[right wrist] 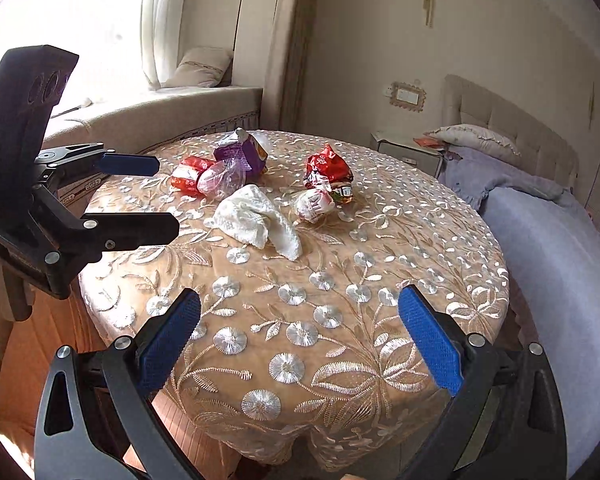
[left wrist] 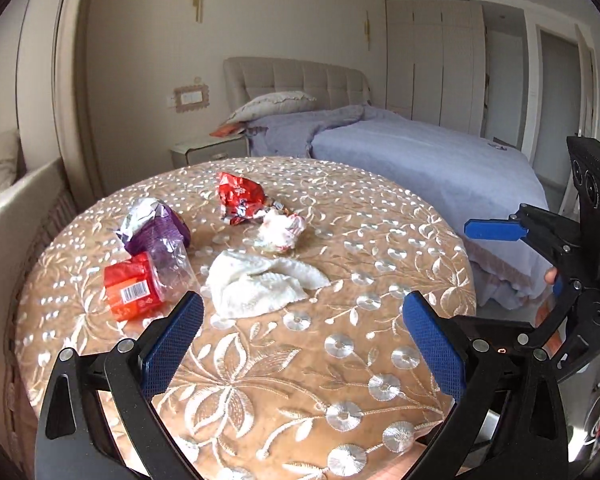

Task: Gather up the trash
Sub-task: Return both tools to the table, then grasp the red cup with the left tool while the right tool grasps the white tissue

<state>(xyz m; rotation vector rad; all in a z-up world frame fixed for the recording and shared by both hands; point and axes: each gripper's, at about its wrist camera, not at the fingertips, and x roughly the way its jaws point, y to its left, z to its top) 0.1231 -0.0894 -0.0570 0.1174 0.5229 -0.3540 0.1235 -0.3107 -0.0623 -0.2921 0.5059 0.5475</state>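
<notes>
Beige embroidered tablecloth (left wrist: 300,380) covers the round table, and all the trash sits on its far half: white crumpled tissue (left wrist: 256,286), red-labelled plastic bottle (left wrist: 140,282), purple wrapper (left wrist: 154,226), red foil wrapper (left wrist: 240,198), small white wad (left wrist: 282,230). We hold the left gripper (left wrist: 303,324) spread wide and empty, near the tissue; the right gripper (right wrist: 299,322) is likewise spread, empty, well short of the pile. We judge nothing is collected yet: this is the approach. Next move calls for reaching the left tongs forward over the tissue, straddling it, then closing. No bin shows in either view.
</notes>
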